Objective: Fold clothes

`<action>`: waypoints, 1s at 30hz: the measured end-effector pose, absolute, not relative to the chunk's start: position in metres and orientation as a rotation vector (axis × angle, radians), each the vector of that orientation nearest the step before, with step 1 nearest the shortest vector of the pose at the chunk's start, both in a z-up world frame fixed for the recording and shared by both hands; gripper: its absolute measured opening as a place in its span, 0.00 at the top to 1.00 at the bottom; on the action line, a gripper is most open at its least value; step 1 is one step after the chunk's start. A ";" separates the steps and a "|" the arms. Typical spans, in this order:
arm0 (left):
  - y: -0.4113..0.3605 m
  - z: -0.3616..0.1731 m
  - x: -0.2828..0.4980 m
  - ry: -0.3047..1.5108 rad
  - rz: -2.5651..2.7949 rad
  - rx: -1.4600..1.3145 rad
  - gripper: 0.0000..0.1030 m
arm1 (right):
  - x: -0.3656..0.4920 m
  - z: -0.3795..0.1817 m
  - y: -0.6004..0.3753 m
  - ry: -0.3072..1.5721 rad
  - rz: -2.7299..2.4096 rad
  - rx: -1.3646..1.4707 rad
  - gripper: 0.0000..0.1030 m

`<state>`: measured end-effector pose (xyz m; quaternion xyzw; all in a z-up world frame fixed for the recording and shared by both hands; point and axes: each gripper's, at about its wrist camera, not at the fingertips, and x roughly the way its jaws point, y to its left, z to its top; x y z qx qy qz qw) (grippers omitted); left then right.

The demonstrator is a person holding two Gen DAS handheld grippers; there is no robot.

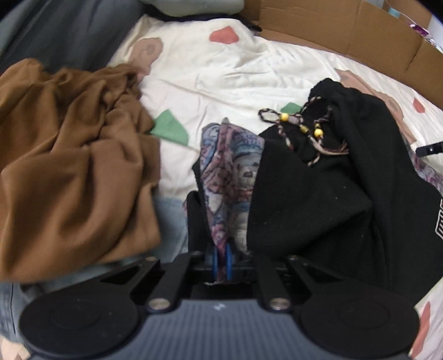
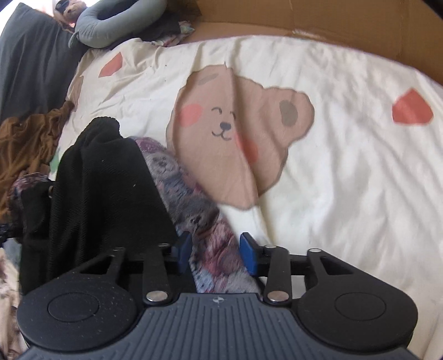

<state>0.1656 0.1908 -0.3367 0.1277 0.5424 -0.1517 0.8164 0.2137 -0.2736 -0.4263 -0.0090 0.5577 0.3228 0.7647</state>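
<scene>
A black garment [image 1: 318, 199] with a patterned purple-blue lining [image 1: 229, 166] lies bunched on the bed. A braided drawstring with yellow beads [image 1: 299, 124] rests on top of it. My left gripper [image 1: 221, 256] is shut on a fold of the patterned lining, which rises straight from its blue pads. In the right wrist view the same patterned cloth [image 2: 193, 199] runs between the blue pads of my right gripper [image 2: 216, 246]. Those pads stand apart and do not squeeze it. The black garment [image 2: 105, 180] hangs just to their left.
A crumpled brown garment [image 1: 69, 166] lies to the left on the cream bedsheet [image 2: 346, 166] printed with a bear. A cardboard wall [image 1: 346, 30] borders the bed's far side. A grey curved pillow [image 2: 110, 25] and dark bedding [image 2: 27, 61] sit at the far left.
</scene>
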 end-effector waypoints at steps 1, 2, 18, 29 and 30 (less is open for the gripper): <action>0.193 -0.337 0.163 1.163 -0.316 0.267 0.94 | 0.216 -0.429 -0.272 1.209 0.705 -0.027 0.55; 0.195 -0.338 0.161 1.169 -0.309 0.263 0.94 | 0.218 -0.432 -0.271 1.212 0.707 -0.029 0.55; 0.219 -0.356 0.134 1.260 -0.225 0.300 0.94 | 0.205 -0.437 -0.237 1.231 0.794 -0.119 0.77; 0.219 -0.352 0.132 1.249 -0.229 0.261 0.95 | 0.202 -0.408 -0.273 1.196 0.718 -0.100 0.99; 0.218 -0.350 0.133 1.245 -0.236 0.255 0.95 | 0.202 -0.405 -0.279 1.198 0.706 -0.093 0.99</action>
